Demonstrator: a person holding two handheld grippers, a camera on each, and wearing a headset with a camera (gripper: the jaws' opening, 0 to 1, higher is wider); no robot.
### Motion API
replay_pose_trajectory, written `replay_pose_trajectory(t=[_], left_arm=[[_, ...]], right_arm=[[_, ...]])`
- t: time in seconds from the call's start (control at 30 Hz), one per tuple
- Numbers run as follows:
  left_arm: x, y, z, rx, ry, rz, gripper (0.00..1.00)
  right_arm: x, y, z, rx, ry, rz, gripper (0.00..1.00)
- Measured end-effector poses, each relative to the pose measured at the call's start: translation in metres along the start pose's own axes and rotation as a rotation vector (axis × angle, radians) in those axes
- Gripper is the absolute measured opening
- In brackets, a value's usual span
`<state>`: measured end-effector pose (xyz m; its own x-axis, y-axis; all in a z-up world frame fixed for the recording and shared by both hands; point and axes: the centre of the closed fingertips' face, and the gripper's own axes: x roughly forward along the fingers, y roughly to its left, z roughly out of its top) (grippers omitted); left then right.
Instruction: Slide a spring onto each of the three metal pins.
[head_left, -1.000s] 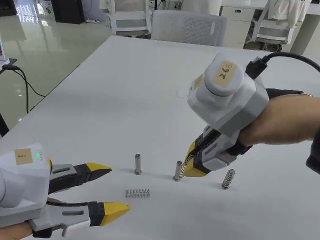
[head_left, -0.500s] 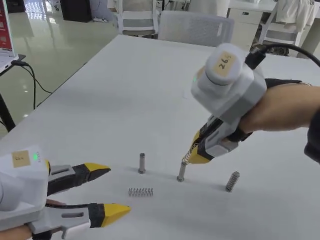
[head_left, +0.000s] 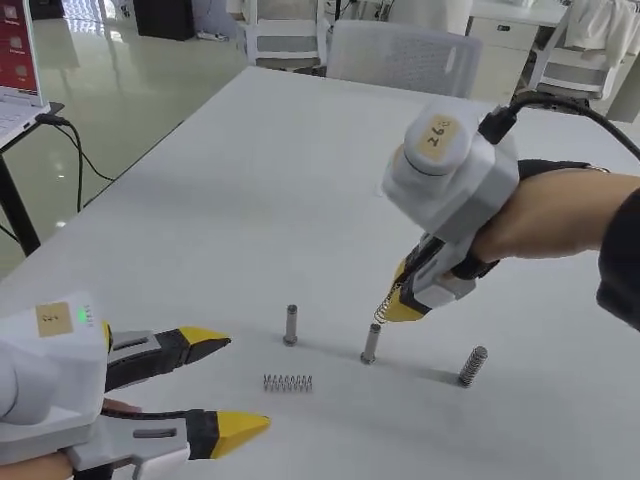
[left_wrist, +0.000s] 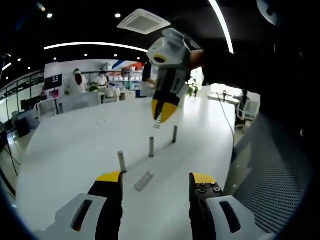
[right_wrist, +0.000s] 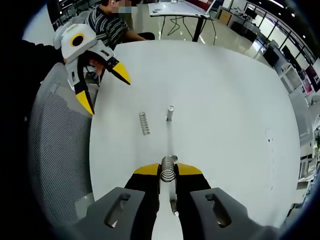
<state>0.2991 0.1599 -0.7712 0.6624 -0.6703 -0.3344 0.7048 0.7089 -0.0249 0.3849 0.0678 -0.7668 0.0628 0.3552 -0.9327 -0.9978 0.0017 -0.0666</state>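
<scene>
1. The right gripper (head_left: 405, 308) hangs tilted down over the white surface (head_left: 250, 200). Its jaws are squeezed narrow round the held spring (head_left: 384, 309), and the coil pokes out past the yellow tips.
2. The bottom end of the held spring sits just above the middle pin (head_left: 371, 343), a touch off to its side. In the head view it looks just clear of the pin's top, not threaded on.
3. The middle pin stands upright and bare.
4. Over on the right of the head view, the fitted spring (head_left: 472, 368) is wrapped round the third pin (head_left: 480, 351). The pair stands upright on the surface, well apart from the right gripper's tips.
5. The left pin (head_left: 291, 325) is upright and bare too. The loose spring (head_left: 288, 382) lies flat on the surface just in front of it, on the person's side, and the two don't touch.
6. The left gripper (head_left: 248, 384) is down at the lower left with its jaws spread wide and nothing between them. The tips point toward the loose spring – near it, but apart.
</scene>
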Motion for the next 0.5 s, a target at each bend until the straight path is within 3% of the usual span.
replay_pose_trajectory(t=[0.33, 0.5], left_arm=[[0.001, -0.001, -0.003, -0.001, 0.005, -0.006, 0.47], [0.000, 0.000, -0.003, -0.003, 0.004, -0.005, 0.47]], right_arm=[[0.015, -0.004, -0.005, -0.029, 0.072, 0.015, 0.09], [0.019, -0.006, -0.004, -0.036, 0.082, 0.021, 0.09]])
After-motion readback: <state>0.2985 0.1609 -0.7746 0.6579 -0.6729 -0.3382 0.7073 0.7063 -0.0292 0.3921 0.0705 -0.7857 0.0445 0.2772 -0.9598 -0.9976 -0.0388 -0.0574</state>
